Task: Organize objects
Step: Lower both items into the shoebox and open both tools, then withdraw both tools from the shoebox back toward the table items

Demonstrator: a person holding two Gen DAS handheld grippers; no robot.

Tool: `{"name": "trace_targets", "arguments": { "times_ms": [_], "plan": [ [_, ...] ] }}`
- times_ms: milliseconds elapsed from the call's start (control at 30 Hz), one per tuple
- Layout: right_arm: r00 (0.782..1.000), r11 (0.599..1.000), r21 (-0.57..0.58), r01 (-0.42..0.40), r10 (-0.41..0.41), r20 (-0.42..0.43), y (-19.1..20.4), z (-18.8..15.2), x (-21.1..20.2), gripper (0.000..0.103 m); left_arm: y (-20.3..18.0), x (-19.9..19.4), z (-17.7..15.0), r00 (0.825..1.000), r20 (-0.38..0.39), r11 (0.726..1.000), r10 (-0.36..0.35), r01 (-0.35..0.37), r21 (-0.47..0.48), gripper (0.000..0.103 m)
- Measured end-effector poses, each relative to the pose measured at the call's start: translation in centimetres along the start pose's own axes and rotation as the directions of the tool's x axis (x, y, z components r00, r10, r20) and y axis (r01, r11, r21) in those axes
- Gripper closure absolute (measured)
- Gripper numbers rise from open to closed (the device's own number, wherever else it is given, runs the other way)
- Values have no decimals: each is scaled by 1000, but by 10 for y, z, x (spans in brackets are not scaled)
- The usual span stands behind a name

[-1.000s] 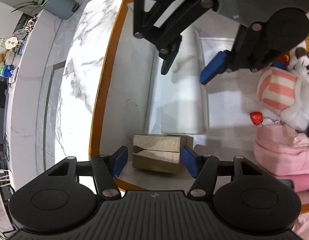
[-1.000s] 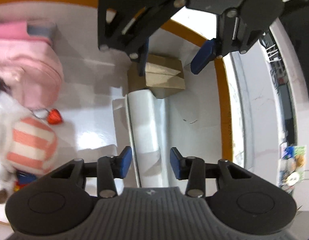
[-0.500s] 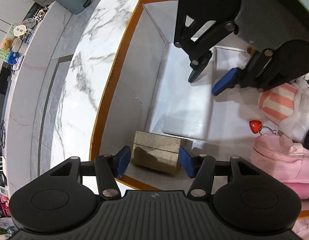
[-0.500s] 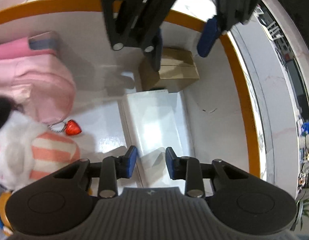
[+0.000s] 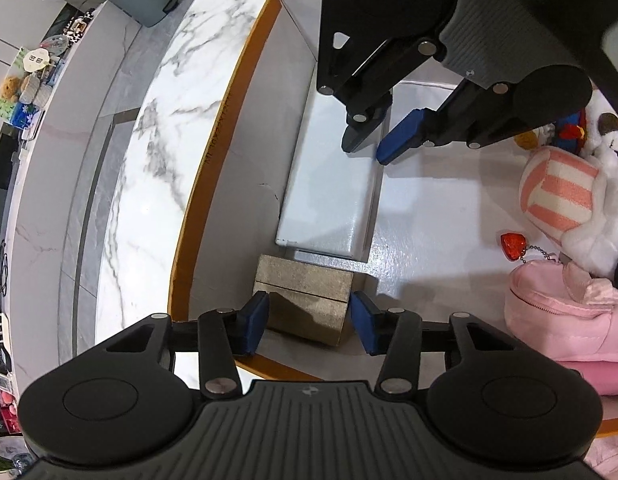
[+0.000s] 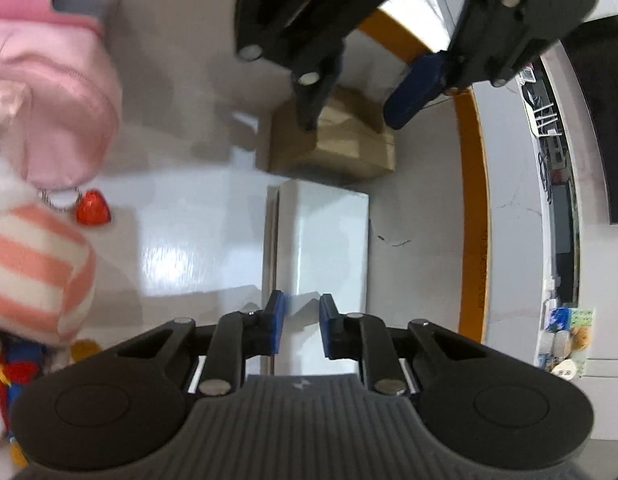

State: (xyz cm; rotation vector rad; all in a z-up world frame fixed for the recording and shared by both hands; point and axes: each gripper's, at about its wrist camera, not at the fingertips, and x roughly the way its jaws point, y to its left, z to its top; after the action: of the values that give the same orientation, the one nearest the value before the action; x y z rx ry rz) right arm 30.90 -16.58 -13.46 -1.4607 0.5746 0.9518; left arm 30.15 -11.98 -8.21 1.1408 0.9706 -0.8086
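From your left wrist camera, a marble desk (image 5: pixel 149 128) runs down the left, carrying an orange-rimmed box (image 5: pixel 213 148) with a white interior. Inside it, near the left wall, a long white box (image 5: pixel 329 184) lies flat, and a small brown cardboard box (image 5: pixel 305 304) sits just beside its near end. Your left gripper (image 5: pixel 309 322) straddles that brown box, jaws wide apart, one blue pad on either side and neither clearly pressing it. Your right gripper (image 5: pixel 373 140) hangs over the far end of the white box, jaws parted only narrowly and holding nothing. Further right lie a pink-and-white striped plush (image 5: pixel 561 192), a red heart charm (image 5: pixel 513 245) on a chain and a pink bag (image 5: pixel 569 312).

From your right wrist camera, the bag (image 6: pixel 57 92) and plush (image 6: pixel 33 268) sit left, the white box (image 6: pixel 329 240) centre, the brown box (image 6: pixel 341 140) beyond it, the orange rim (image 6: pixel 473 208) right.
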Motion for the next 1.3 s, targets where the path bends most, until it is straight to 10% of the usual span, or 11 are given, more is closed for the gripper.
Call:
{"name": "trace_targets", "arguments": {
  "times_ms": [633,1033,1300],
  "plan": [
    [988,927,357,-113,67,138,-13,28,-90,85,-17,-108,-41,985,172,980,4,31,-199,46],
    [916,834,458,-308,129,381,-8,87,-158,85,-46,-156,-131,973,229,813,-11,142,-565,46],
    [921,870,373,-324,200,334,13,127,-147,85,-83,-114,-163,975,219,814,-49,166,-556,46]
  ]
}}
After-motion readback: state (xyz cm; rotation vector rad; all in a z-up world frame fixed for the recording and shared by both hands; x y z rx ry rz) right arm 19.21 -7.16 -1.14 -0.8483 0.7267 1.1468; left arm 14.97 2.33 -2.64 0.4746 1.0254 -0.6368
